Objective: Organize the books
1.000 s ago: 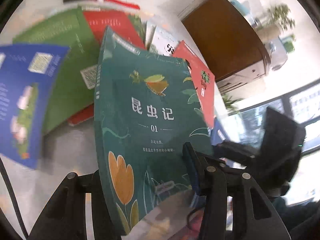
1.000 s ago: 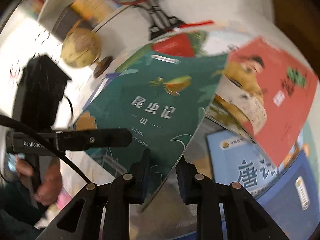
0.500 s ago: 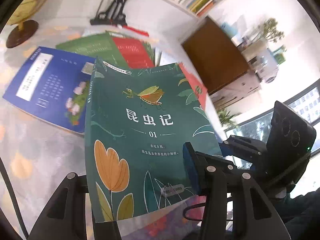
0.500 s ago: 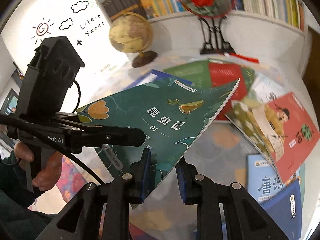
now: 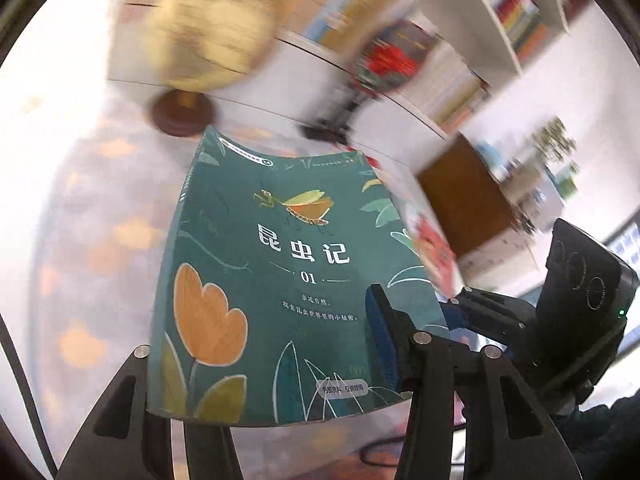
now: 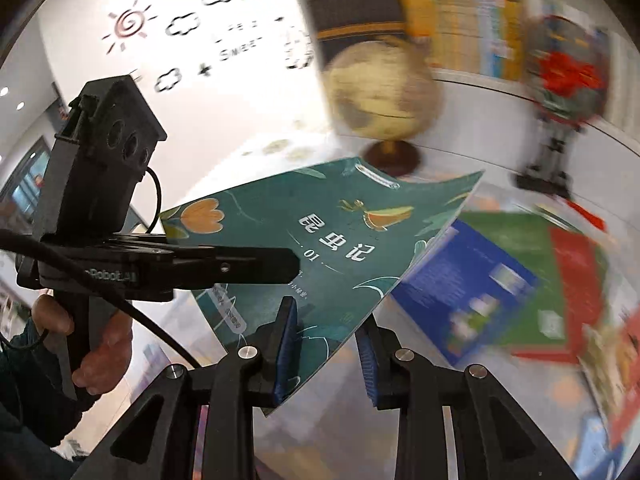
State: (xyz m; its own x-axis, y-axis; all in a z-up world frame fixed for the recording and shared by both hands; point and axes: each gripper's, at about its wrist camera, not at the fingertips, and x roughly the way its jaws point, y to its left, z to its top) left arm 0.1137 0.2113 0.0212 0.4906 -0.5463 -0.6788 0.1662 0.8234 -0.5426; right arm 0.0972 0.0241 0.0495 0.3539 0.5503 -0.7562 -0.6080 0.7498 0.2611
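A thin green book point(image 5: 280, 280) with an orange tulip and an insect on its cover hangs above the table. My left gripper point(image 5: 260, 340) is shut on its near end: the blue right pad point(image 5: 380, 340) presses on the cover and the other finger lies hidden beneath. In the right wrist view that gripper's top finger point(image 6: 240, 266) lies across the green book point(image 6: 340, 248), with a person's hand point(image 6: 100, 344) on the handle. My right gripper point(image 6: 326, 340) has the book's near corner between its jaws, which are opening; the right pad point(image 6: 366, 360) stands just clear of the edge.
A globe point(image 6: 384, 92) on a brown foot and a red ornament on a black stand point(image 6: 560, 80) stand at the table's back. Blue point(image 6: 460, 280), green point(image 6: 520, 248) and red point(image 6: 576, 280) books lie flat to the right. Behind are bookshelves point(image 5: 500, 8) and a brown cabinet point(image 5: 464, 196).
Both grippers have lifted the green book off the pile and swung it left toward the globe. The right gripper's jaws stand slightly wider. The scattered books have slid to the right.
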